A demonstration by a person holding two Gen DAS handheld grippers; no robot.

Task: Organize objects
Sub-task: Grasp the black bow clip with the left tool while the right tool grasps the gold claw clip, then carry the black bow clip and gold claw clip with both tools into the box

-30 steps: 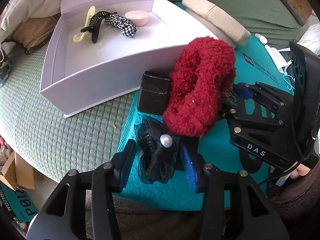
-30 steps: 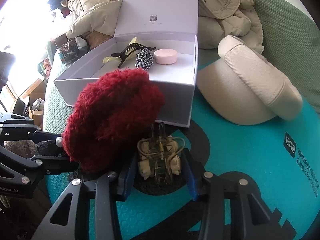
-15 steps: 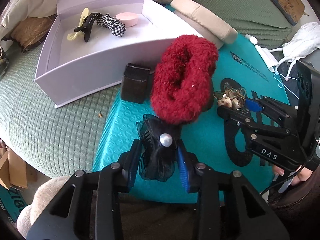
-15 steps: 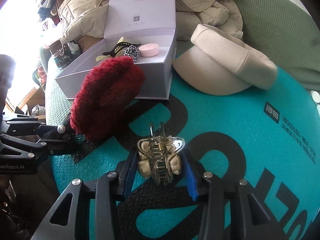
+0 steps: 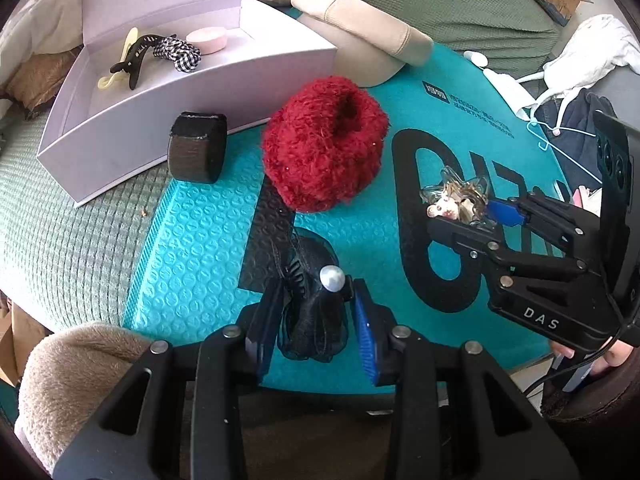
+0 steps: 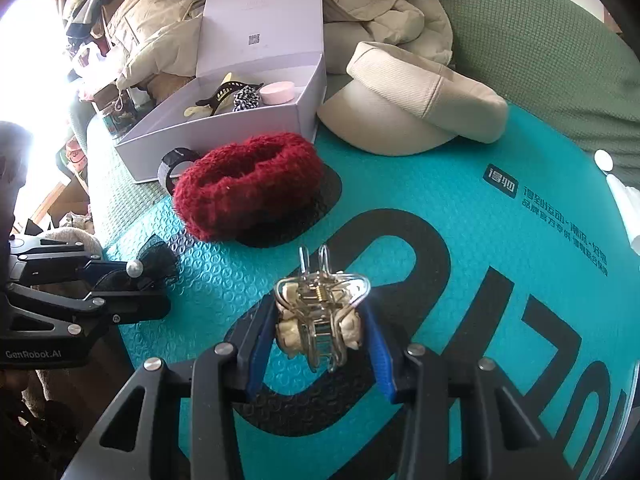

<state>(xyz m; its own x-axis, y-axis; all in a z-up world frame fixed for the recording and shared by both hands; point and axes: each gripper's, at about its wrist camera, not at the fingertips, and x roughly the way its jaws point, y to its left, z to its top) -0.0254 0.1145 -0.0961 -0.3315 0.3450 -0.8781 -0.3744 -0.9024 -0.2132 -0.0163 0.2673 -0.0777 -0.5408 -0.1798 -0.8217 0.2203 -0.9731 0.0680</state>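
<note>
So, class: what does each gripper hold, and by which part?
Left gripper: black bow clip, pinched across its sides. Right gripper: clear claw clip, gripped across its body.

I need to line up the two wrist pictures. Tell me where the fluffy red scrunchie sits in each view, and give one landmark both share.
Left wrist view: the red scrunchie lies centre, slightly above the middle, on the teal mat, right of the small black box.
Right wrist view: the red scrunchie lies left of centre, just in front of the white box.
Shared landmark: the open white box holding hair accessories, behind the scrunchie in both.
</note>
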